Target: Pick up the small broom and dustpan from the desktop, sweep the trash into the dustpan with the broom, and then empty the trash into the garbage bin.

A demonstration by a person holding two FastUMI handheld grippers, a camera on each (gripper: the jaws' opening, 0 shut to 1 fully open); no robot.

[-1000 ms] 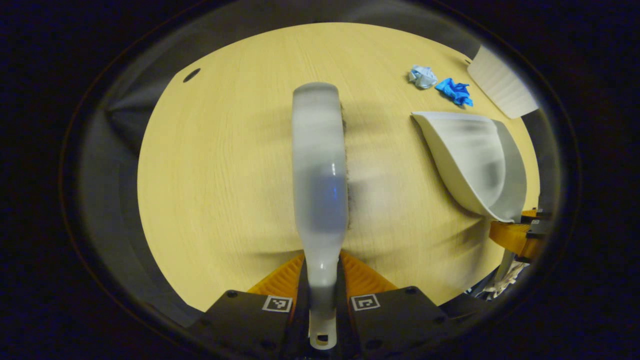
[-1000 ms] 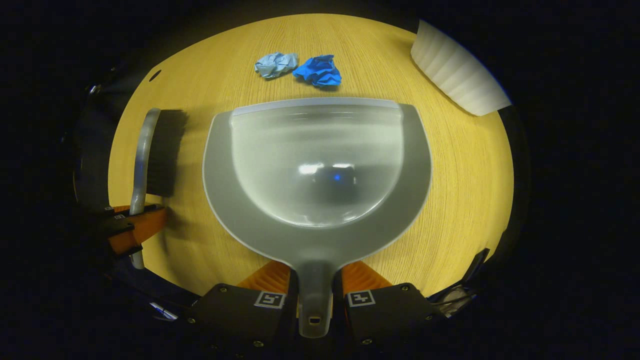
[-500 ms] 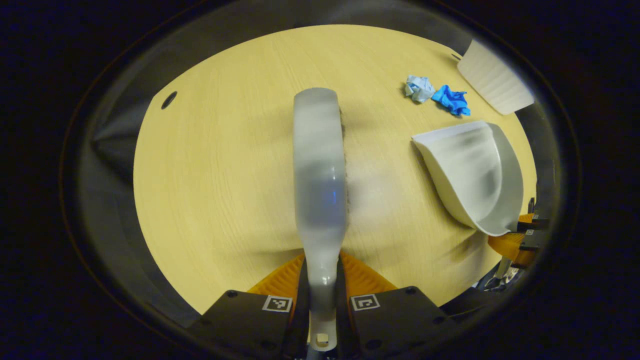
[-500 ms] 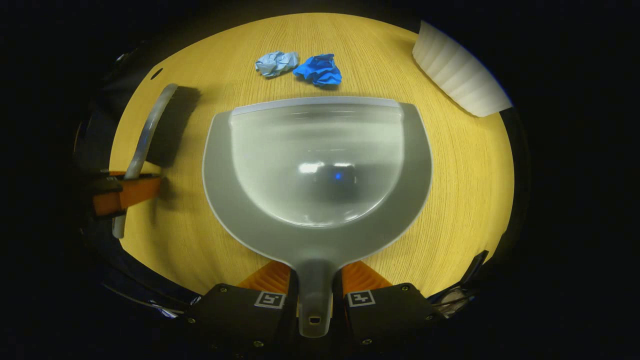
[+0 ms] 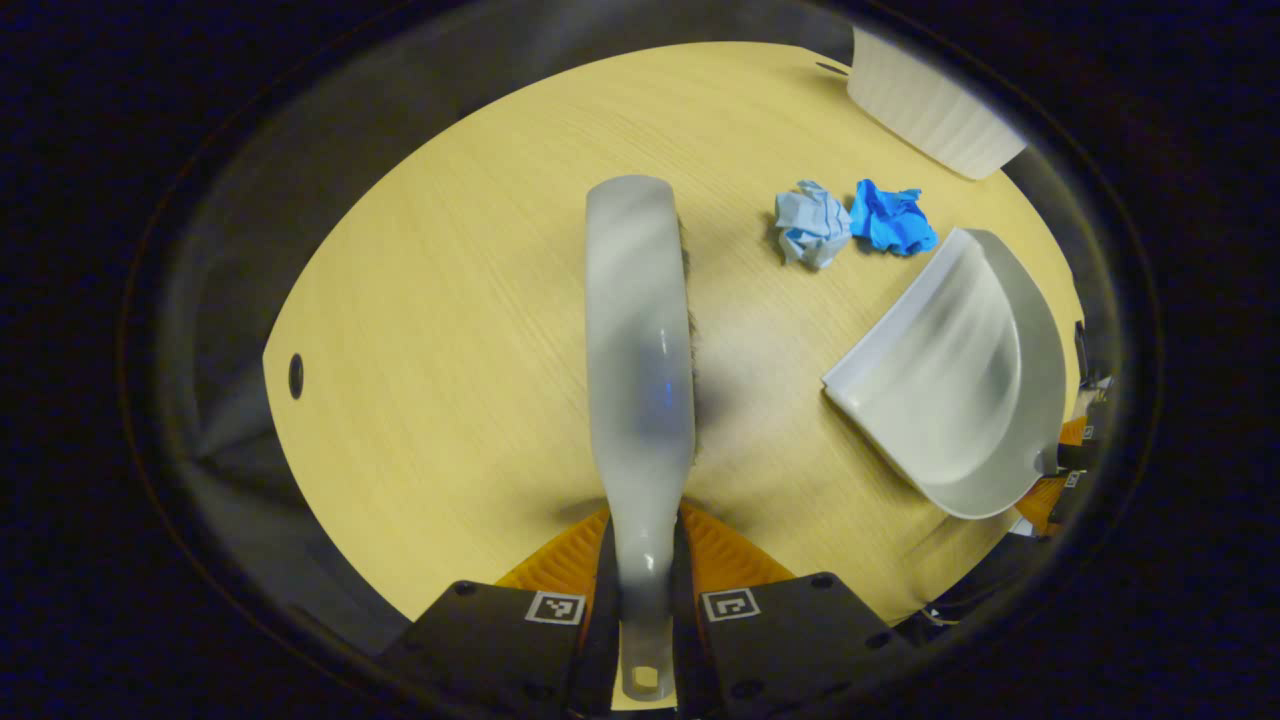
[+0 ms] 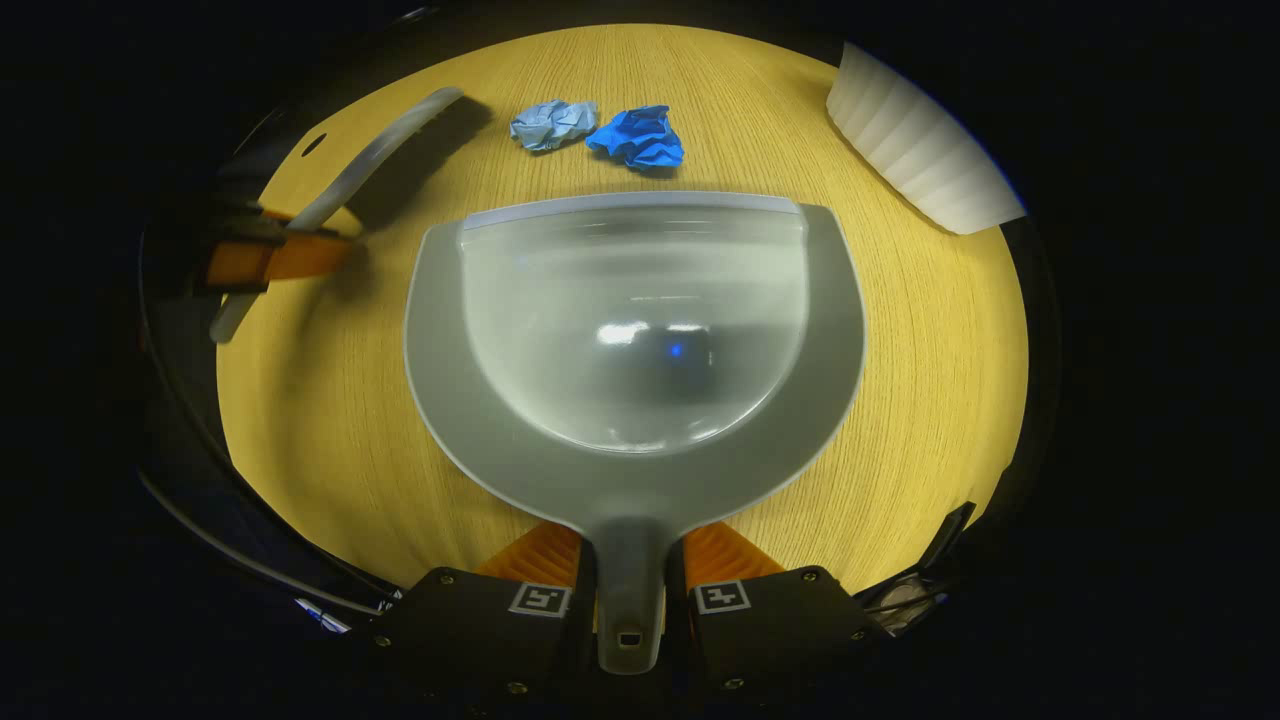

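Observation:
My left gripper (image 5: 640,545) is shut on the handle of the small grey broom (image 5: 638,330), which points away over the wooden desktop (image 5: 450,330); its dark bristles face right. In the right gripper view the broom (image 6: 380,150) hangs at the upper left with the left gripper (image 6: 270,255) on it. My right gripper (image 6: 628,560) is shut on the handle of the grey dustpan (image 6: 635,330), whose lip lies just short of two paper balls, a pale blue one (image 6: 550,123) and a bright blue one (image 6: 637,138). In the left gripper view the dustpan (image 5: 960,380) sits right of the paper balls (image 5: 812,225).
A white ribbed garbage bin (image 6: 915,145) stands at the far right of the desktop (image 6: 930,350), also at the top right as the bin (image 5: 925,105) in the left gripper view. A small dark hole (image 5: 295,375) marks the desktop's left part.
The left gripper has carried the broom away from the near side toward the far side, close to the pale blue paper ball, and turned it. The dustpan and paper balls have stayed put.

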